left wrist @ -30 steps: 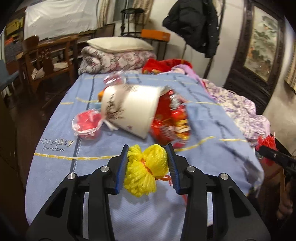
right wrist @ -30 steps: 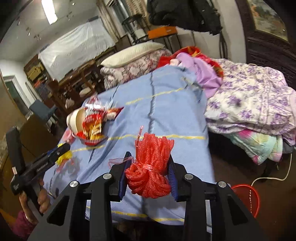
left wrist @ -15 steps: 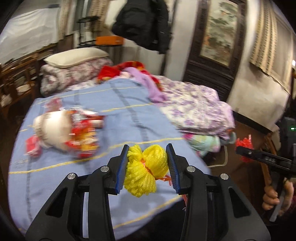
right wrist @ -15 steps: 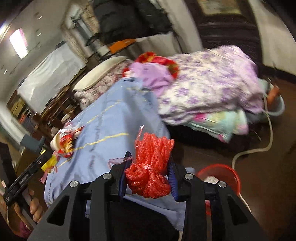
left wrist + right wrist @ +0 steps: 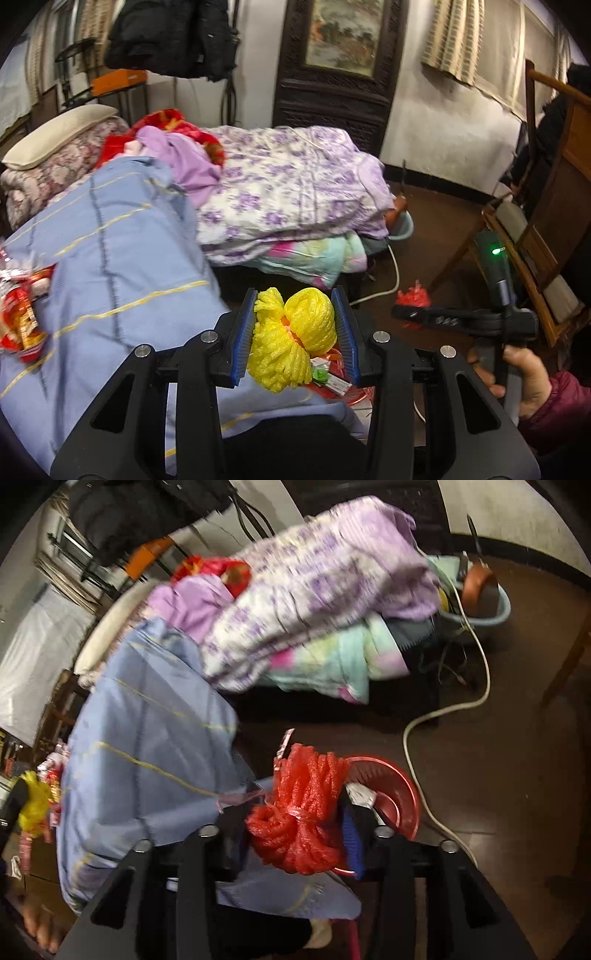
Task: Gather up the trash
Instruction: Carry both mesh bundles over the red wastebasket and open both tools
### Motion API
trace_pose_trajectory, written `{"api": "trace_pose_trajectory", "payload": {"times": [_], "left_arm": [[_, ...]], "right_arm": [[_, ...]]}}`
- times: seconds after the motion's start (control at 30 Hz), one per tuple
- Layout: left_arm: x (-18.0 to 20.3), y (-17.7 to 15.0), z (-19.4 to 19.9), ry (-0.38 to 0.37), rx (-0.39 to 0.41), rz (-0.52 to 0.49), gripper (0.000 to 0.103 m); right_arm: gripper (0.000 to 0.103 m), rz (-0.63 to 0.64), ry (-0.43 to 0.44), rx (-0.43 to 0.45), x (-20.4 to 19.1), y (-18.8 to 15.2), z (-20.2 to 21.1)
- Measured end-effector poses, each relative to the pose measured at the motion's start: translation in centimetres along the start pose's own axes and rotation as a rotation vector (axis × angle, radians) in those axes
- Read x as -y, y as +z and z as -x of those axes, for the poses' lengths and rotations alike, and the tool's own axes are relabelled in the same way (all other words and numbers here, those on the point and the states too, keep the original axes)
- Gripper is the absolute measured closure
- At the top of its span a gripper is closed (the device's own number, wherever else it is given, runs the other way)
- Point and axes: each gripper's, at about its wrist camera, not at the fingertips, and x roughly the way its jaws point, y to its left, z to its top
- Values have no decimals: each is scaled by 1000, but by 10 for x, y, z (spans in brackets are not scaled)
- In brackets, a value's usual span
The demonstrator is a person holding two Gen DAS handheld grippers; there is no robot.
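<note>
Both hands swung binward: left fingers pinch crumpled yellow netting (image 5: 291, 339) (right fingers opening around red netting (image 5: 303, 812))

left tongs (image 5: 295, 336) clamped, right tongs (image 5: 295, 823) opening

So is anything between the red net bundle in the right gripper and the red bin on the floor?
Nothing visible. The red net bundle hangs between the right gripper's opening jaws, with the red bin right behind and below it beside the blue blanket; only open air lies between.
</note>
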Motion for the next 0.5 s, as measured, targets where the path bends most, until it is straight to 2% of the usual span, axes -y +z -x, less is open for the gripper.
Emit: {"api": "trace_pose_trajectory", "payload": {"times": [0.03,0.3,0.5], "left_arm": [[3,1,-6,-5,-10,-6,62],[27,1,-43,-56,-85,-50,62],[55,-1,-70,-108,-139,-108,61]], "right_arm": [[42,-12,2,-6,3,-1,-3],[41,-68,53,123,19,13,31],[41,-112,84,165,29,21,46]]}}
